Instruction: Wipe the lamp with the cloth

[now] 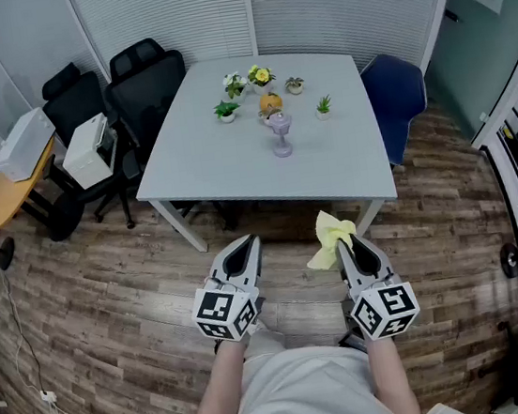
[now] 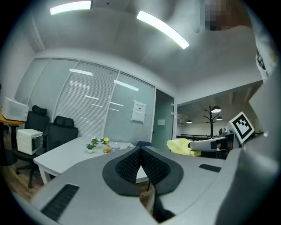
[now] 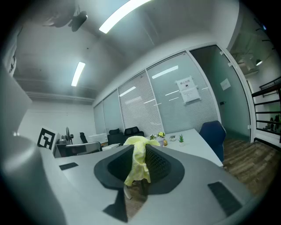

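A: So, left side first?
B: The left gripper (image 1: 243,249) is closed tight, empty. Mid-frame, the lamp (image 1: 280,134) stands on the table (image 1: 217,174), well apart from both grippers.
A: Right?
B: The right gripper (image 1: 348,248) is clamped on the yellow cloth (image 1: 331,234). Approach and all wiping remain, I judge.

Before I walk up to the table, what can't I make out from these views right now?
- Lamp, head view: too small to show dust, a switch or a cord.
- Lamp, left gripper view: lost among the tiny plants. The shut left gripper covers part of the table.
- Cloth, right gripper view: its own folds hide how much the right gripper pinches.
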`<state>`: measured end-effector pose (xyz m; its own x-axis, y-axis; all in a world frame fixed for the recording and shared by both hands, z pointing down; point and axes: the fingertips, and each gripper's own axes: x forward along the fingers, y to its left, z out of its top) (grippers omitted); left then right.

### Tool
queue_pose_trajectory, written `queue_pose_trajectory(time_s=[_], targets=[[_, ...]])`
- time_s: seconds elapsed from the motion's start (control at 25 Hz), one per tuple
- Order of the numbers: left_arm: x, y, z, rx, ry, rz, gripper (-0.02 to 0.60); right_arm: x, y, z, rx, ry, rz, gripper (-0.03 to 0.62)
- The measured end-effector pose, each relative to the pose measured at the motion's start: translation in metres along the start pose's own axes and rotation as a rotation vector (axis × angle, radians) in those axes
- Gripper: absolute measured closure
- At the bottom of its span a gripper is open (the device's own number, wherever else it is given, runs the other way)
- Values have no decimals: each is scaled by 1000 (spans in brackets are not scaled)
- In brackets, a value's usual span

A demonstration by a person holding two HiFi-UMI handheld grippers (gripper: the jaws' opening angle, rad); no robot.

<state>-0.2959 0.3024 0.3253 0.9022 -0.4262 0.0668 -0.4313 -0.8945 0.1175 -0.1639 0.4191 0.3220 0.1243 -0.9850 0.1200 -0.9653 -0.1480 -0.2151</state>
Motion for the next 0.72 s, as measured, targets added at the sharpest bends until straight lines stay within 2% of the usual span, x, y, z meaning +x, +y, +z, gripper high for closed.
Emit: queue_pose_trajectory(time_s=[0.48,0.6,0.64,0.68,0.72], targets=[[3,-13,-12,-9,30,2,580,-11,-5,-5,-5,7,9,508],[7,-14,-13,-26,7,32,575,-17,-13,-4,42,-3,11,508],[10,-15,-15,-37,3,32,369,-19,-17,-3,68,-8,13,508],[14,-16,-18,-50,8,27,241,-20,-20,-3,91,-14,12,508],[17,-17,-22,-58,19,23,238,-22,-24,-3,108,-18,9,507]])
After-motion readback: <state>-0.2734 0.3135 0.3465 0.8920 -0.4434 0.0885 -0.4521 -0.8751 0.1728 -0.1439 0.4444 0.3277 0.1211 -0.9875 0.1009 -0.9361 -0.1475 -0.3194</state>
